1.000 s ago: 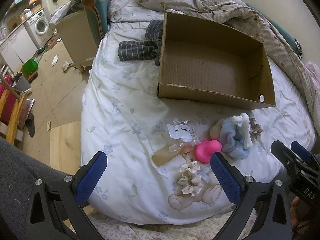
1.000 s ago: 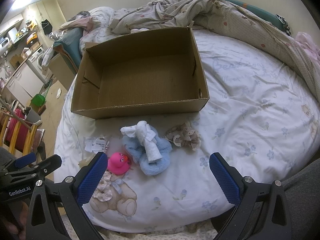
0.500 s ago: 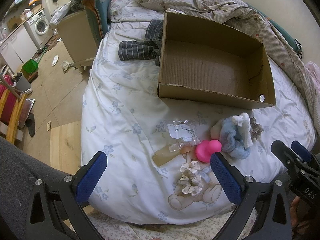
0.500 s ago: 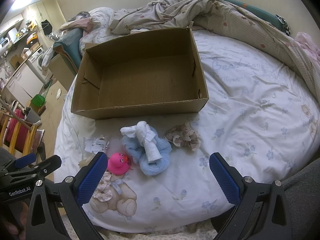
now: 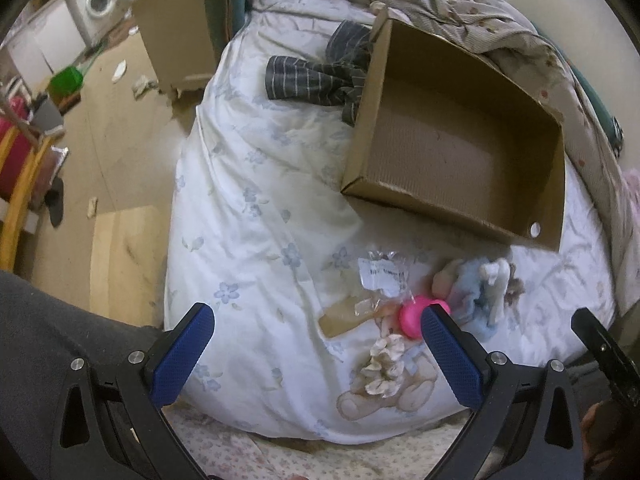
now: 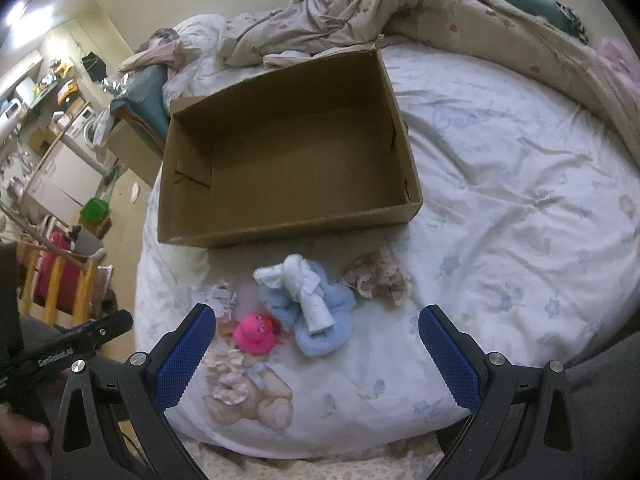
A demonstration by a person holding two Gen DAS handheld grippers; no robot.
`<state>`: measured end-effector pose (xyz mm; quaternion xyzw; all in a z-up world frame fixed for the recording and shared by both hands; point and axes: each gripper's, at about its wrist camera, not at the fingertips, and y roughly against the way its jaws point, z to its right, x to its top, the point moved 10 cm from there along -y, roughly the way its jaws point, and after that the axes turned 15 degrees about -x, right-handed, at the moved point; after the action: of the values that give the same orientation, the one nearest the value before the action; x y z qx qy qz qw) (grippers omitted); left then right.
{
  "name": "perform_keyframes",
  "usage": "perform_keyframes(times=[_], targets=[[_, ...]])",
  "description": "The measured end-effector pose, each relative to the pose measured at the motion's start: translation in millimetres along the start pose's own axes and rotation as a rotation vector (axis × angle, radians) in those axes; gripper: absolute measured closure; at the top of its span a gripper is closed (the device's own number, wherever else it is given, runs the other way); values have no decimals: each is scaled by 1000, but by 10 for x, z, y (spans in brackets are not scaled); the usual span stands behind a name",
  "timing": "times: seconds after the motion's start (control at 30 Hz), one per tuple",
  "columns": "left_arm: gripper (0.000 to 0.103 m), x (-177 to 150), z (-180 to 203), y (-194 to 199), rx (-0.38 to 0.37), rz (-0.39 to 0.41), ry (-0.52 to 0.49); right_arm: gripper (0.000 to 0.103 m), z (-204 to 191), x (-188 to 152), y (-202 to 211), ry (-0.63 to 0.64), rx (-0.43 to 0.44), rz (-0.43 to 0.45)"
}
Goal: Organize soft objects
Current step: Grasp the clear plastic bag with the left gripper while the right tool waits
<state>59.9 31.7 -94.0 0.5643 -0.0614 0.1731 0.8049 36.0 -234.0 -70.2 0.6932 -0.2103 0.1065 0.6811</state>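
lived-in home bedroom for sure, bed [image 6: 500,184] with flowery white sheet, crumpled quilt [image 6: 360,12] at the far end, washing machine [image 5: 94,0] and cluttered floor [image 5: 100,128] off to the left, packed shelves [image 6: 36,92] far left

Left gripper [image 5: 318,354]: held low over the near edge of the bed, blue-padded fingers [image 5: 182,356] spread wide, nothing between them; its black body also visible at the left edge of the right wrist view. Right gripper [image 6: 316,354]: likewise low at the near edge, pads far apart, gripping nothing. Both pointed forward across the bed, side by side, apart from each other.
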Motion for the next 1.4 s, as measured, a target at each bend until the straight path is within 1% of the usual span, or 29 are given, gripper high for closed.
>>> perform_keyframes(times=[0.03, 0.07, 0.1, 0.13, 0.2, 0.27, 0.3, 0.37, 0.43, 0.53, 0.6, 0.67, 0.7, 0.73, 0.77, 0.83, 0.9, 0.93, 1.07, 1.23, 1.33, 1.4], targets=[[0, 19, -2, -8, 0, -12, 10, 0, -5, 29, 1, 5, 9, -11], [1, 41, 16, -34, -15, -23, 22, 0, -10, 63, 1, 9, 20, -20], [5, 61, 47, -59, -36, -33, 31, 0, -9, 96, 2, 12, 27, -26], [7, 93, 87, -87, -58, -35, 32, 0, -12, 126, -3, 17, 33, -30], [8, 146, 179, -182, -87, -51, 21, 0, -21, 177, -30, 34, 48, -38], [14, 148, 269, -343, -110, -95, 17, 0, -25, 204, -98, 46, 57, -50], [20, 141, 299, -414, -118, -113, 23, 0, -17, 212, -136, 45, 57, -57], [24, 121, 360, -589, -106, -151, 10, 0, 12, 197, -225, 38, 55, -69], [31, 109, 398, -741, -88, -173, -12, 0, 50, 146, -323, 23, 50, -84], [35, 46, 436, -989, -76, -224, -21, 0, 101, 76, -451, 6, 33, -120], [35, 19, 441, -1149, -55, -247, -37, 0, 111, 91, -467, 0, 36, -120], [39, 17, 433, -1255, -38, -255, -49, 0, 108, 116, -474, -2, 38, -116], [46, 8, 426, -1297, -33, -261, -51, 0, 108, 122, -481, -3, 40, -120], [56, -4, 421, -1331, -36, -265, -45, 0, 104, 118, -494, -5, 42, -126], [60, -23, 429, -1370, -53, -271, -36, 0, 100, 111, -503, -7, 44, -131], [75, -57, 446, -1417, -83, -288, -18, 0, 87, 106, -530, -4, 44, -138], [83, -24, 461, -1423, -85, -267, -21, 0, 71, 107, -539, 1, 46, -139], [85, -19, 472, -1393, -95, -260, -18, 0, 63, 111, -539, 2, 48, -138], [87, -2, 585, -1171, -153, -228, -16, 0, 36, 128, -532, 0, 57, -139], [87, 56, 610, -912, -181, -173, -22, 0, 38, 145, -531, -21, 83, -142], [87, 57, 559, -855, -190, -207, -18, 0, 54, 150, -539, -43, 96, -154], [87, 25, 479, -924, -163, -213, -10, 0, 54, 136, -549, -41, 86, -158]])
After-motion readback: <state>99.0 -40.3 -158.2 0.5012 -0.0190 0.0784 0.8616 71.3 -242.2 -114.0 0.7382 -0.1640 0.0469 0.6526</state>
